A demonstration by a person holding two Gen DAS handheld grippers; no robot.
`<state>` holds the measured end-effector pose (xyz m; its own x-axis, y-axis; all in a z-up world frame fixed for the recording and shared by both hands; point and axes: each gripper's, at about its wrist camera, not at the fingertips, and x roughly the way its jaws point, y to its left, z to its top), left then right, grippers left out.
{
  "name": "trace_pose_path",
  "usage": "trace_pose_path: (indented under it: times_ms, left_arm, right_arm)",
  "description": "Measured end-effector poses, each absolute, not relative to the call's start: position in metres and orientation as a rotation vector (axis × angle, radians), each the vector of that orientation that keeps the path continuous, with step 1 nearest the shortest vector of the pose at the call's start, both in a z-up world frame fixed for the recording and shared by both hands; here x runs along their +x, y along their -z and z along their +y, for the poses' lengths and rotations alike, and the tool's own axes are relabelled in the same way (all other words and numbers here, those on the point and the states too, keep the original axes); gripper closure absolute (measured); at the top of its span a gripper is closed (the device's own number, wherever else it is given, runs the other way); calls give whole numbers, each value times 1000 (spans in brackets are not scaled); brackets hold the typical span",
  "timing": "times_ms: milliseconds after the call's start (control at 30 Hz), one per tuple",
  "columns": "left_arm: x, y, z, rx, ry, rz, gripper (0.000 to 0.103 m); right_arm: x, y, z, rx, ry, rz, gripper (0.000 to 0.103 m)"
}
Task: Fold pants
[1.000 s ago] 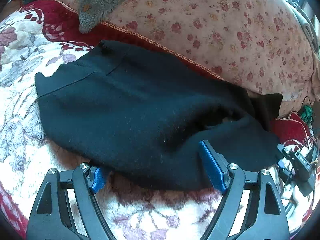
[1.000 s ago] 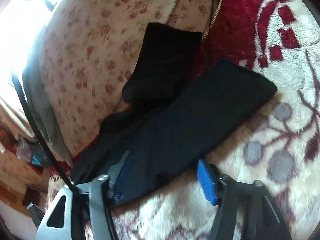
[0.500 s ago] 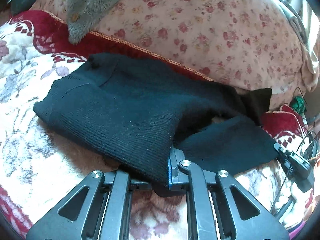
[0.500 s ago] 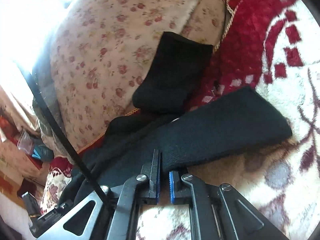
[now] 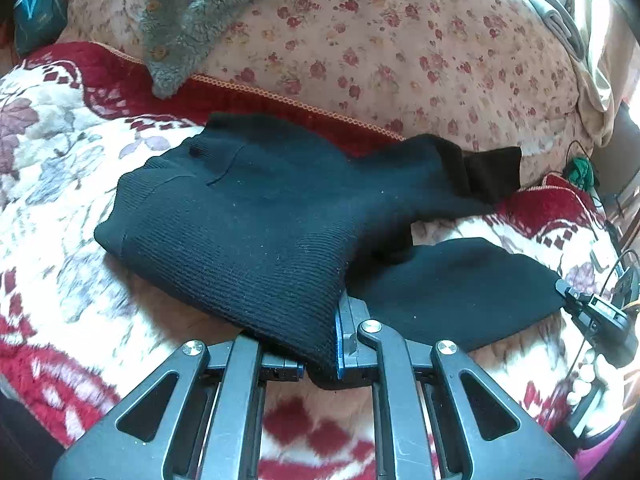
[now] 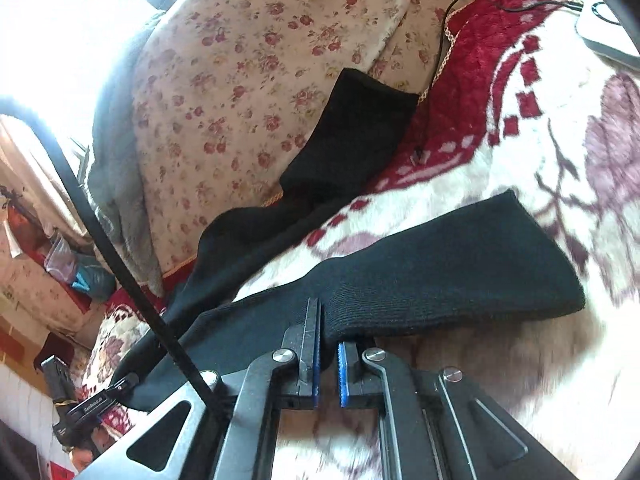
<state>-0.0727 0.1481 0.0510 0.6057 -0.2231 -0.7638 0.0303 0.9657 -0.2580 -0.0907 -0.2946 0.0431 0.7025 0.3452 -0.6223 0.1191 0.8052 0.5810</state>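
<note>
Left wrist view: the left hand-held gripper [image 5: 320, 360] is pinching the near hem of the black pants [image 5: 248, 216], its blue pads clamped on the knit fabric. The pants are lying across a plush red-and-white floral blanket [image 5: 60, 184], their waist end toward a flowered quilt [image 5: 400, 48] on which a grey fleece garment [image 5: 192, 20] is resting.

Right wrist view: the right hand-held gripper [image 6: 329, 364] is gripping a pant leg [image 6: 440, 280] at its near edge, the jaws drawn together on the cloth. The other leg [image 6: 352, 136] is lying partly against the quilt [image 6: 240, 80]. A black cable [image 6: 120, 272] is crossing the left side.
</note>
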Motion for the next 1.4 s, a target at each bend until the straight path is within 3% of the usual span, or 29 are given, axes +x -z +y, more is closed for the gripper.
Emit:
trace_pose_path:
  times_ms: [500, 667, 733, 800, 1033, 1167, 1400]
  left_arm:
    - [-113, -39, 150, -211, 132, 891, 94]
    - [-116, -38, 151, -215, 135, 877, 89]
    - [-119, -41, 151, -193, 136, 871, 86]
    - [-123, -45, 154, -185, 146, 868, 85]
    - [-134, -64, 169, -171, 157, 858, 83]
    - [-135, -73, 180, -180, 172, 862, 83]
    - [-146, -90, 208, -150, 128, 837, 83]
  right_arm:
    - [-160, -44, -279, 639, -146, 841, 97]
    - [-160, -34, -277, 634, -98, 893, 97]
    - [-160, -30, -279, 674, -84, 917, 94]
    - [-161, -27, -283, 703, -61, 961, 83]
    - [-177, -59, -284, 651, -80, 951, 79]
    - [-167, -77, -266, 639, -146, 930, 69]
    - [-122, -90, -211, 554, -244, 960, 68]
